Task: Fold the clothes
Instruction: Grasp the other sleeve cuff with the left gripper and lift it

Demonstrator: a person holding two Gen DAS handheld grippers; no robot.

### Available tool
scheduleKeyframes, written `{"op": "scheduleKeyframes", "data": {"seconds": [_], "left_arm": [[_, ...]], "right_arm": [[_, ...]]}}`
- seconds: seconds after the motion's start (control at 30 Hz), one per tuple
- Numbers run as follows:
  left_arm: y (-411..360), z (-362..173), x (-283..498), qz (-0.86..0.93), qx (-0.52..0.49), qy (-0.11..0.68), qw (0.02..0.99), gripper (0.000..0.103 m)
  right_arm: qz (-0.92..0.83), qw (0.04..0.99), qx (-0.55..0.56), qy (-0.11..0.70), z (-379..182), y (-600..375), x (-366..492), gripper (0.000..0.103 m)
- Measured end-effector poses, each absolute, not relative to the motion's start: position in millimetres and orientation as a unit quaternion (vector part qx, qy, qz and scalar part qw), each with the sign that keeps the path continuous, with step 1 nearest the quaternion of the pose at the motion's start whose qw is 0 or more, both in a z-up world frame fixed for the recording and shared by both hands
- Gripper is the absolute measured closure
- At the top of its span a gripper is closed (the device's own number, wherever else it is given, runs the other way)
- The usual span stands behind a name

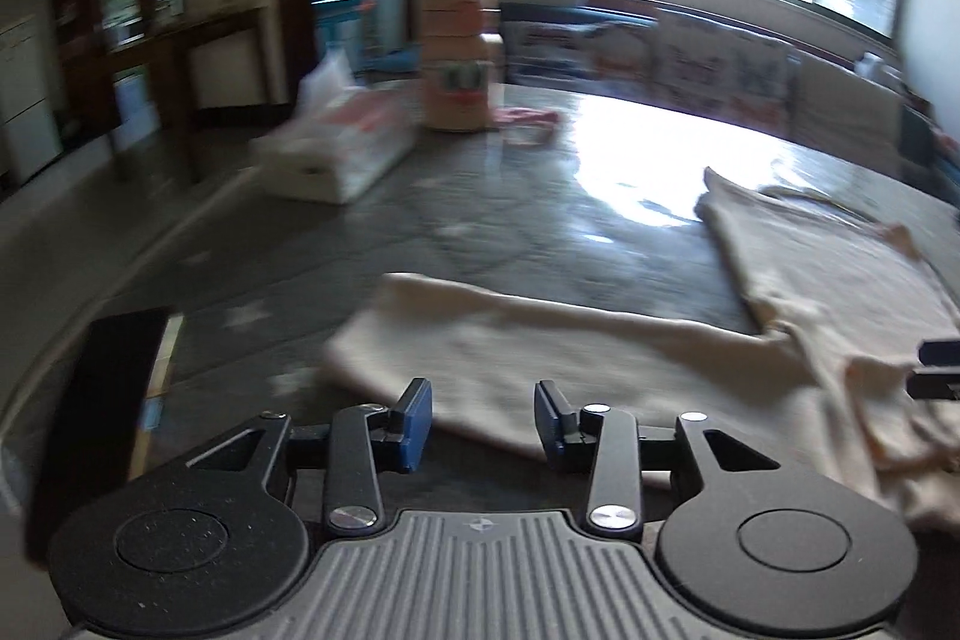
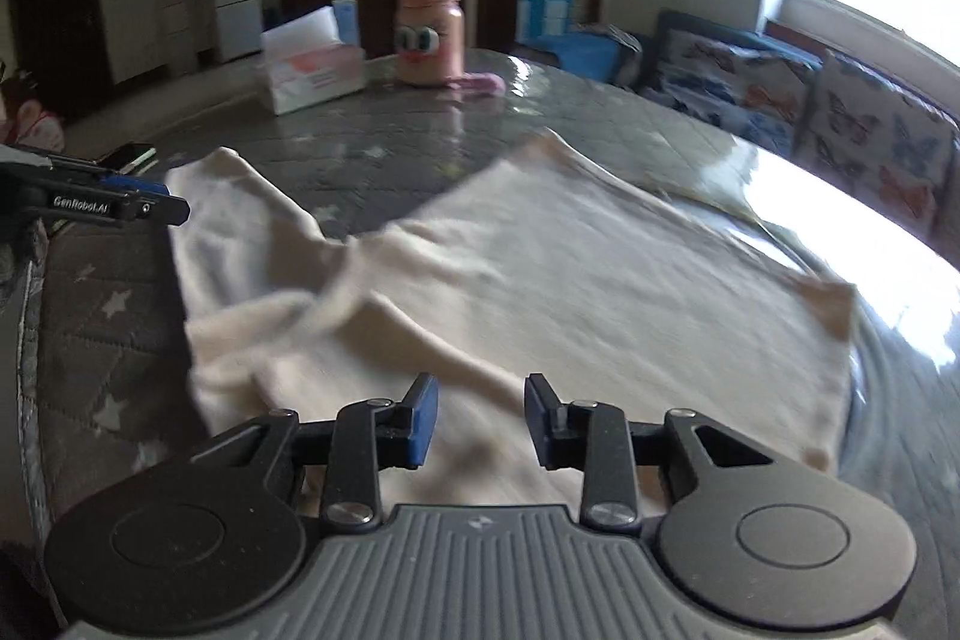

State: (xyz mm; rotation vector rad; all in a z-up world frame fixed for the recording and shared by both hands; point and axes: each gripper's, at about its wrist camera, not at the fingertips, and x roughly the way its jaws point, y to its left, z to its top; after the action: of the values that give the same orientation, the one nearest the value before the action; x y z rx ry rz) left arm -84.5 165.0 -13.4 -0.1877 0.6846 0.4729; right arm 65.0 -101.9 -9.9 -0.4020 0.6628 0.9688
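Note:
A cream garment point(image 2: 540, 280) lies spread on the grey quilted table point(image 2: 108, 340), with a sleeve point(image 2: 240, 220) reaching to the left. In the left wrist view the garment point(image 1: 840, 292) lies to the right and its sleeve point(image 1: 510, 352) stretches across in front. My left gripper point(image 1: 483, 421) is open and empty, just above the near edge of the sleeve. My right gripper point(image 2: 480, 418) is open and empty, over the garment's near edge. The left gripper shows at the left edge of the right wrist view point(image 2: 120, 202). The right gripper's tips show at the right edge of the left wrist view point(image 1: 939, 370).
A pink cartoon bottle point(image 2: 429, 31), a tissue box point(image 2: 312, 70) and a small pink cloth point(image 2: 480, 85) stand at the table's far side. A dark phone point(image 1: 102, 400) lies at the left edge. A sofa with butterfly cushions point(image 2: 840, 124) runs beyond the table.

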Motion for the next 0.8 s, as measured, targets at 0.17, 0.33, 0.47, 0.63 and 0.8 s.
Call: {"op": "scheduleKeyframes", "data": {"seconds": [0.17,0.33,0.47,0.63,0.8], "left_arm": [[186.2,-16.2,-91.1,0.268,-0.112,0.333,0.897,0.059],[200.5,-20.5,-89.1,0.285,-0.141,0.331,0.889,0.059],[206.2,-22.3,-81.9,0.287,-0.154,0.330,0.886,0.061],[211.3,-21.4,-74.6,0.303,-0.162,0.325,0.881,0.091],[200.6,1.2,-72.5,0.289,-0.161,0.300,0.895,0.097]], "right_arm": [[0.471,0.803,-0.196,0.310,-18.0,-75.4,59.2,0.072],[0.473,0.804,-0.201,0.299,-10.2,-75.8,51.9,0.072],[0.475,0.805,-0.197,0.295,-2.5,-85.2,47.5,0.072],[0.468,0.812,-0.186,0.295,4.1,-100.9,43.1,0.072],[0.456,0.821,-0.175,0.296,8.3,-119.6,41.9,0.072]]}}
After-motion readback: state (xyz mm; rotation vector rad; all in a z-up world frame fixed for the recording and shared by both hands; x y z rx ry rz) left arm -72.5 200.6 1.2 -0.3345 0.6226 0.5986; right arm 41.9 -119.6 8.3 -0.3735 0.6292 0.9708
